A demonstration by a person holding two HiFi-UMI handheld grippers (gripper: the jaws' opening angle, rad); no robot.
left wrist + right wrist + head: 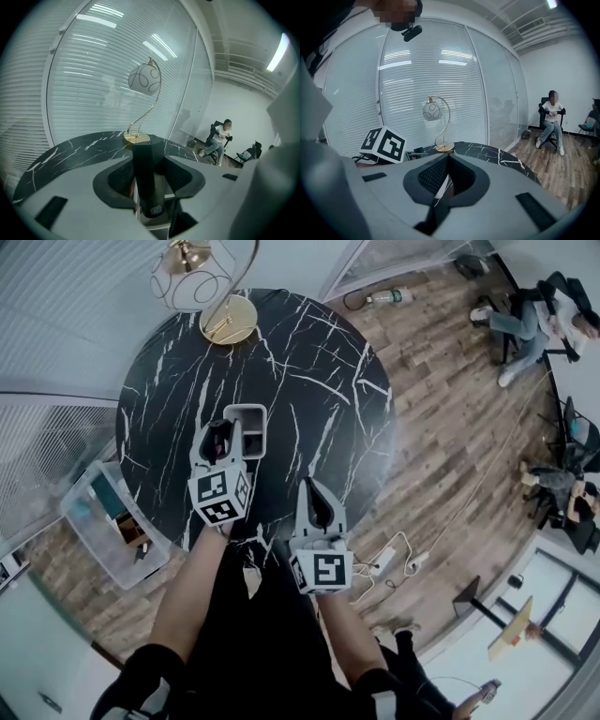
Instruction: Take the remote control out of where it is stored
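**Surroundings**
- Round black marble tabletop (309, 362) with white veins, standing on a wood-plank floor.
- Gold lamp (228, 320) with a round wire-patterned shade, sitting at the far edge of the tabletop, well apart from the holder.
- Slatted blinds running behind glass walls beyond the lamp.
- Clear plastic bin (103, 521) lying on the floor to the left of the tabletop.
- White power strip (384, 562) with its cable trailing on the floor to the right.
- A person (534, 320) sitting in a chair across the room.

**Task items**
- Grey open-topped holder (262, 432), sitting near the middle of the tabletop.
- Remote control (146, 173): a slim, dark, matte bar with small print near its lower end. It is standing upright with its lower end inside the holder.

**Grippers**
- Left gripper (222, 434) is reaching over the holder, its fingers clamping the remote control from both sides.
- Right gripper (448, 157) is hovering over the near edge of the tabletop, beside the left one. Its fingers are meeting at the tips, with nothing between them.
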